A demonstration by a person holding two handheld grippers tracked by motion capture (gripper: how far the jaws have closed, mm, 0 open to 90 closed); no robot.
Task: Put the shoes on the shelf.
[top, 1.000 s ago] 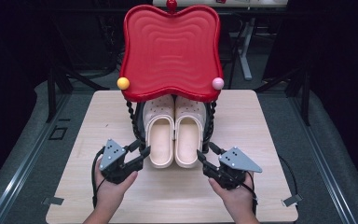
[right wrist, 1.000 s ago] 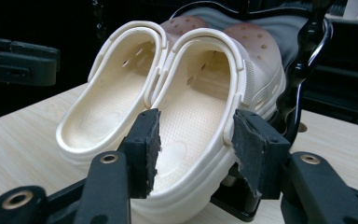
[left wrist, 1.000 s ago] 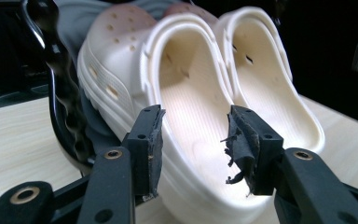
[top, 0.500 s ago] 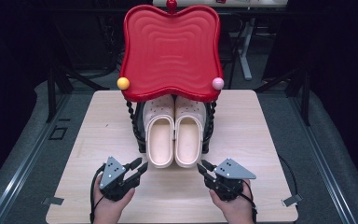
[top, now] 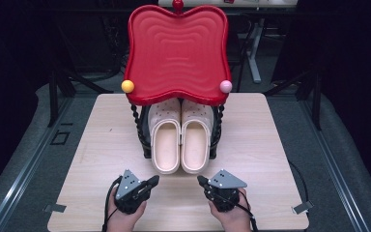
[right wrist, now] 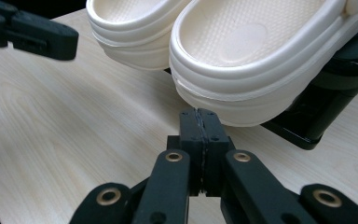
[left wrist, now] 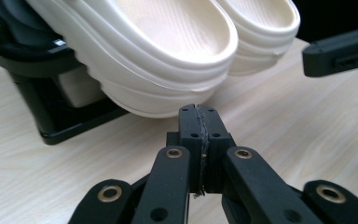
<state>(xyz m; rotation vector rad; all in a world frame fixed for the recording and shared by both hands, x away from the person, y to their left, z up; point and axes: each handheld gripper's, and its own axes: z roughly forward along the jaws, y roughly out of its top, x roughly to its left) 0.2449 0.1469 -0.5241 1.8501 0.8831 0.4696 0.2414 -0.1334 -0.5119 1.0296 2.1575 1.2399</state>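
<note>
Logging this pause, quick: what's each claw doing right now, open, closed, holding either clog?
Left claw: closed, pads pressed together, nothing held, just short of the left clog.
Right claw: closed, nothing held, just short of the right clog.

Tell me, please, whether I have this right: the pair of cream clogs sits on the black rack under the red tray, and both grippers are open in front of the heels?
Not quite: both grippers are shut. The left gripper and right gripper views show each pair of jaws pressed together, nothing between them. The cream clogs do sit on the black rack under the red tray.
</note>
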